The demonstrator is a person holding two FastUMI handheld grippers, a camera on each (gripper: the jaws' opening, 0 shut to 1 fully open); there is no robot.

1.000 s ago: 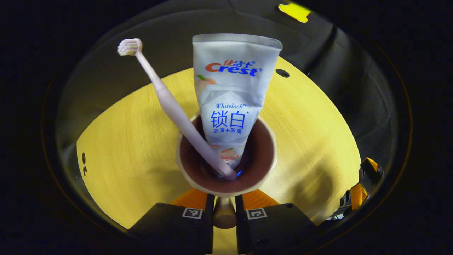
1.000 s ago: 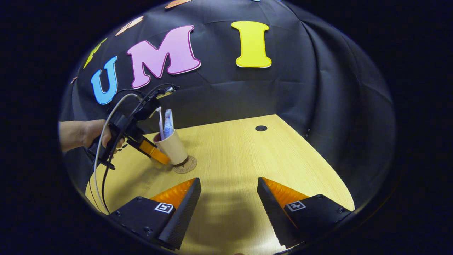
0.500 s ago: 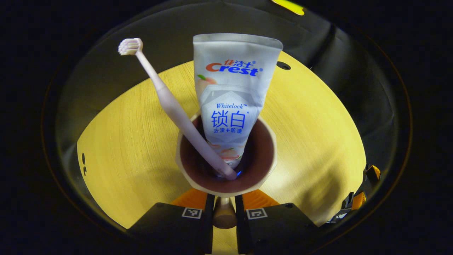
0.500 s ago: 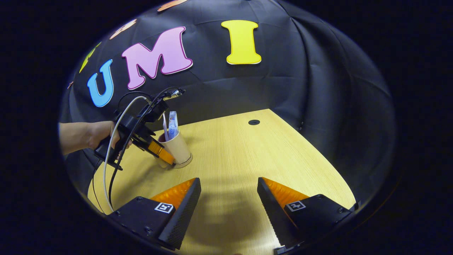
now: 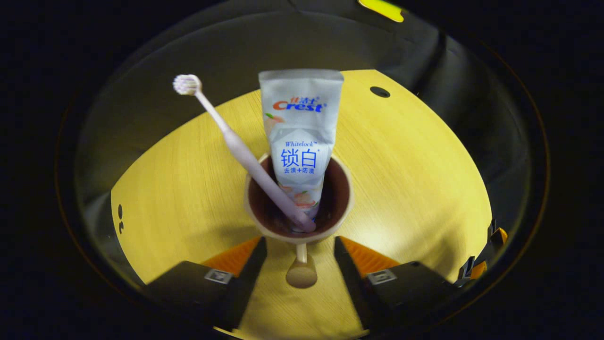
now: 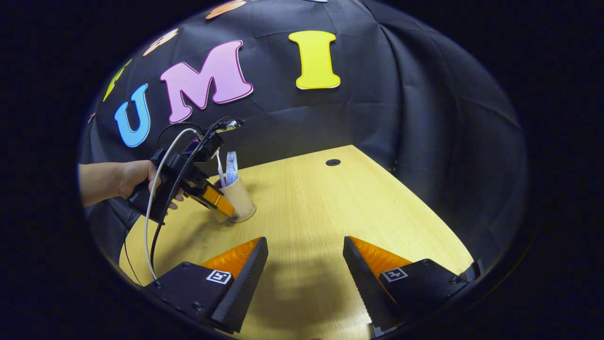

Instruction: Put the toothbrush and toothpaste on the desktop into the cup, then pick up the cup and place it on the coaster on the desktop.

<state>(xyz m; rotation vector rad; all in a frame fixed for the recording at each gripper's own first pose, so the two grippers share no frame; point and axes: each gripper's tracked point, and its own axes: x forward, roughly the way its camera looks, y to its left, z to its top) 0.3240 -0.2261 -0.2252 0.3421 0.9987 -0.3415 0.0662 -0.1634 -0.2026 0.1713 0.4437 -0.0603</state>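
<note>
A beige cup (image 5: 298,222) with a dark inside stands upright on the wooden desk, its handle (image 5: 301,273) pointing at my left gripper (image 5: 299,242). That gripper is open, one finger on each side of the handle, touching neither. A pale pink toothbrush (image 5: 236,146) and a white toothpaste tube (image 5: 300,132) lean inside the cup. In the right gripper view the cup (image 6: 239,200) sits on the coaster (image 6: 246,219), of which a thin edge shows. A hand (image 6: 134,179) holds the left gripper (image 6: 214,199) beside it. My right gripper (image 6: 304,242) is open over bare desk.
The desk (image 6: 330,212) has a small round cable hole (image 6: 332,162) near its far edge. Black cloth walls close the back and right side. A white and a black cable (image 6: 150,236) hang from the left gripper. Part of the right gripper (image 5: 477,269) shows low on the right.
My left gripper has let go of the cup handle, spread its fingers and drawn back a little. The cup now stands on the coaster. My right gripper has barely moved.
</note>
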